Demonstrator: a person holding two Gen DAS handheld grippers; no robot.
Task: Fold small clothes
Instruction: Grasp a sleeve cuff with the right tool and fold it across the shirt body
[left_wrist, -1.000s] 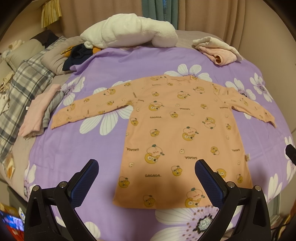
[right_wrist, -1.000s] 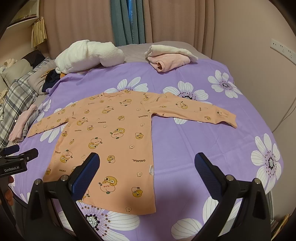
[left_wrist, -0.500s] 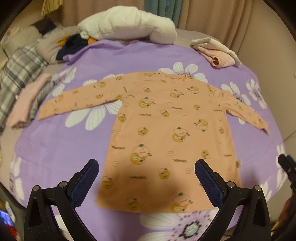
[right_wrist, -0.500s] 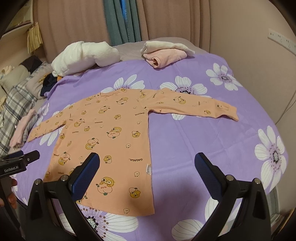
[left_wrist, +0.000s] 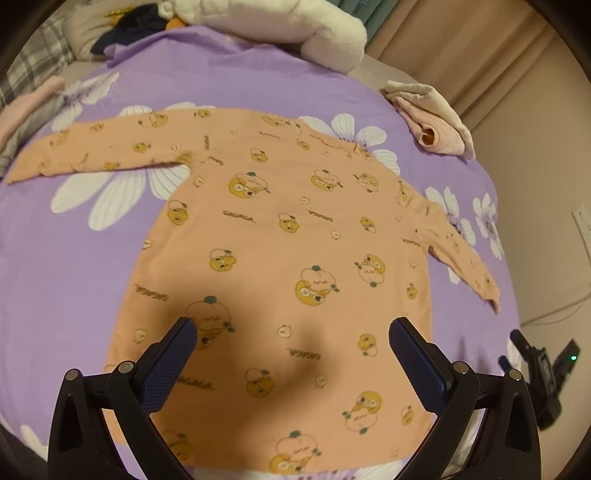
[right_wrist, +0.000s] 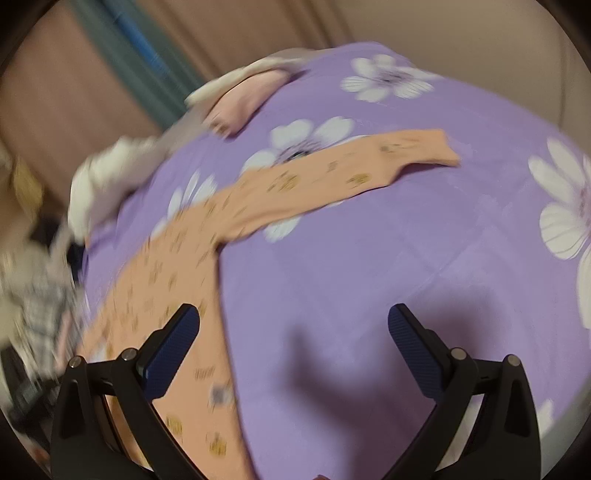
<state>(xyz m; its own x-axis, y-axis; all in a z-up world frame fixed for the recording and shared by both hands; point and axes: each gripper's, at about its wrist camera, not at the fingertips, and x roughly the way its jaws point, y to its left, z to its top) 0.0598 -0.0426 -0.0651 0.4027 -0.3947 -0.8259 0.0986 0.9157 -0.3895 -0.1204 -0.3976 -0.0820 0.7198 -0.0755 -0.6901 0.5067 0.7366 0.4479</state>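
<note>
An orange long-sleeved child's shirt (left_wrist: 280, 243) with a cartoon print lies flat on the purple flowered bedspread (left_wrist: 66, 266), both sleeves spread out. My left gripper (left_wrist: 291, 365) is open and empty, low over the shirt's lower body. In the blurred right wrist view the shirt (right_wrist: 177, 273) lies at the left, its right sleeve (right_wrist: 354, 177) stretching to the upper right. My right gripper (right_wrist: 293, 347) is open and empty above bare bedspread (right_wrist: 369, 280) beside the shirt's right side edge. The right gripper's body shows at the left wrist view's right edge (left_wrist: 543, 373).
A white fluffy blanket (left_wrist: 295, 29) lies at the head of the bed. A folded pink and cream garment (left_wrist: 432, 118) sits at the far right corner. Plaid bedding and pink clothes (left_wrist: 26, 96) lie at the left. A beige wall with a socket (left_wrist: 581, 221) borders the right side.
Both grippers have moved forward and down toward the bed. The left one now hangs over the shirt's lower body; the right one has swung toward the shirt's right side. Both stay open.
</note>
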